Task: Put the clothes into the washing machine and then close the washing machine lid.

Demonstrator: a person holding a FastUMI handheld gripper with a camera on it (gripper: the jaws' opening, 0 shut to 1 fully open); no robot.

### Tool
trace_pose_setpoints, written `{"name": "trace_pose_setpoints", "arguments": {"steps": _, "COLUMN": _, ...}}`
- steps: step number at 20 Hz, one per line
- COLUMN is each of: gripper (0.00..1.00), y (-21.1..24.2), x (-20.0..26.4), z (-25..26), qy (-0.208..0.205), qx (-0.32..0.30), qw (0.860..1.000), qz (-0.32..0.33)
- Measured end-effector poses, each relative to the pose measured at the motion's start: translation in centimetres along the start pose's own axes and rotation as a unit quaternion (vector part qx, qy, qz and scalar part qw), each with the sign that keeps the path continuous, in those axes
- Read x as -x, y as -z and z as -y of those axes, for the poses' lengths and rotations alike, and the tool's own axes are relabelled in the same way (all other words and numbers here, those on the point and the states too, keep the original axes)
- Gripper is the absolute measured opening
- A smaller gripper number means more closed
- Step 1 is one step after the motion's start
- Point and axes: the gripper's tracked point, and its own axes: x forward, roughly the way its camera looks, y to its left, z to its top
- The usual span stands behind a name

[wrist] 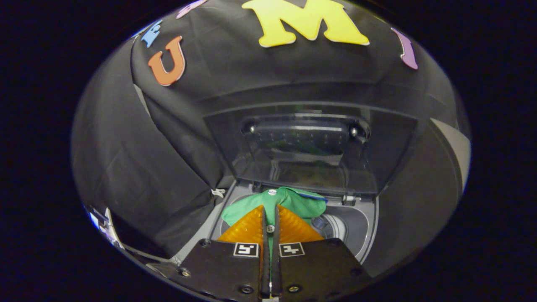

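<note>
A green garment (293, 201) with white buttons is pinched between my fingers, and my gripper (270, 209) is shut on it. The cloth bunches just ahead of the fingertips and hangs over the washing machine's round drum opening (335, 226). The machine's grey top rim (369, 222) curves around that opening. Beyond the garment the dark, see-through lid (306, 147) stands raised and open, leaning back toward the booth wall.
Black cloth of the booth wall (138, 167) hangs close on the left of the machine and behind the lid. A lid hinge (350, 198) sits at the back of the rim, right of the garment.
</note>
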Motion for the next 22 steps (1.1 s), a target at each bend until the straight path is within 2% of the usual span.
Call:
{"name": "trace_pose_setpoints", "arguments": {"steps": 6, "gripper": 0.05, "y": 4.0, "x": -3.9, "z": 1.0, "qy": 0.027, "qx": 0.006, "qw": 0.999, "qz": -0.045}}
{"name": "trace_pose_setpoints", "arguments": {"steps": 11, "gripper": 0.07, "y": 5.7, "x": -4.9, "z": 1.8, "qy": 0.058, "qx": -0.001, "qw": 0.995, "qz": -0.08}}
{"name": "trace_pose_setpoints", "arguments": {"steps": 13, "gripper": 0.1, "y": 5.9, "x": -4.6, "z": 1.5, "qy": 0.057, "qx": -0.015, "qw": 0.995, "qz": -0.083}}
{"name": "trace_pose_setpoints", "arguments": {"steps": 18, "gripper": 0.9, "y": 5.6, "x": -4.1, "z": 3.0, "qy": 0.078, "qx": -0.016, "qw": 0.994, "qz": -0.073}}
{"name": "trace_pose_setpoints", "arguments": {"steps": 19, "gripper": 0.92, "y": 5.5, "x": -4.0, "z": 3.2, "qy": 0.083, "qx": -0.017, "qw": 0.994, "qz": -0.071}}
{"name": "trace_pose_setpoints", "arguments": {"steps": 22, "gripper": 0.89, "y": 5.7, "x": -3.6, "z": 3.4, "qy": 0.086, "qx": -0.018, "qw": 0.994, "qz": -0.07}}
